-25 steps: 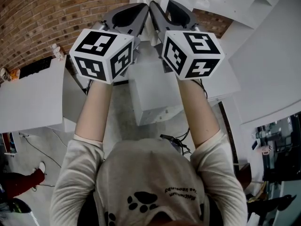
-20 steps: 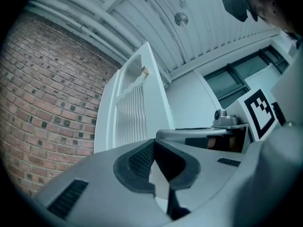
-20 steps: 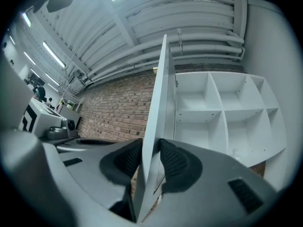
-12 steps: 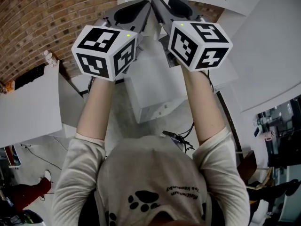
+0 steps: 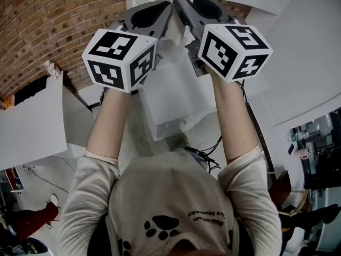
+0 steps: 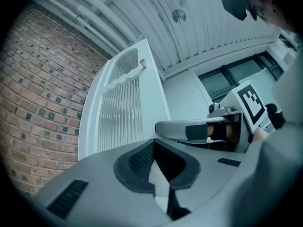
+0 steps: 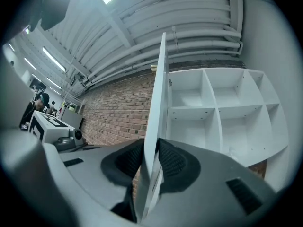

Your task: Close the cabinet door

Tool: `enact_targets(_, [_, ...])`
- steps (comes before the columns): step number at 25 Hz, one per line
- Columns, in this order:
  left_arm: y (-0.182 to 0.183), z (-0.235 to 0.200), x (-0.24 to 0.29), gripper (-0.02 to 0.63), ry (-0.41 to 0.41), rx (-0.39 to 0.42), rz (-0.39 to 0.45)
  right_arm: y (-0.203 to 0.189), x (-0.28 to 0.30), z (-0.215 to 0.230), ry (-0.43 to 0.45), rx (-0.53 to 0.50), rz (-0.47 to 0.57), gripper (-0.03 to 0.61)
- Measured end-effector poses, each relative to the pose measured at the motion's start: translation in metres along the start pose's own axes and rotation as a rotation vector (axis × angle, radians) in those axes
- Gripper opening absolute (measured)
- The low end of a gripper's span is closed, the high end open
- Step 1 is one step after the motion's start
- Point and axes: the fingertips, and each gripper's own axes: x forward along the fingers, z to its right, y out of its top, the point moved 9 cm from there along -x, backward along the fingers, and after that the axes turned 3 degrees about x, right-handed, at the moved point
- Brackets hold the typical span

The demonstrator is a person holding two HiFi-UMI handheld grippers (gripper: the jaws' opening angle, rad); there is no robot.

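The grey floor (image 5: 134, 140) is carrying a white box (image 5: 173, 97), with dark cables (image 5: 204, 154) lying just beside it. A white table (image 5: 29, 124) is standing at the left, bearing a small bottle (image 5: 50, 68) at its far edge. The cabinet (image 7: 215, 109) is showing white shelves dividing it into open compartments.

A red brick wall (image 5: 48, 20) filled the head view's upper left. Below it, at the left edge, stood a white tabletop (image 5: 26, 127) with a small bottle (image 5: 49, 68) at its upper corner. Dark cables (image 5: 205, 156) lay at centre.
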Motion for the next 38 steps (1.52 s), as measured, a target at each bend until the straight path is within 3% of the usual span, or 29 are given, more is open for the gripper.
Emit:
enact_targets(15, [-0.016, 0.017, 0.059, 0.008, 0.052, 0.020, 0.022, -0.008, -0.012, 0.073, 0.201, 0.028, 0.027, 0.102])
enact_targets(25, [-0.028, 0.018, 0.096, 0.008, 0.095, 0.015, -0.007, -0.015, -0.005, 0.129, 0.273, 0.060, 0.028, 0.092])
enact_targets(38, [-0.041, 0.034, 0.145, 0.008, 0.215, 0.036, -0.026, -0.028, 0.010, 0.203, 0.405, 0.104, 0.023, 0.091])
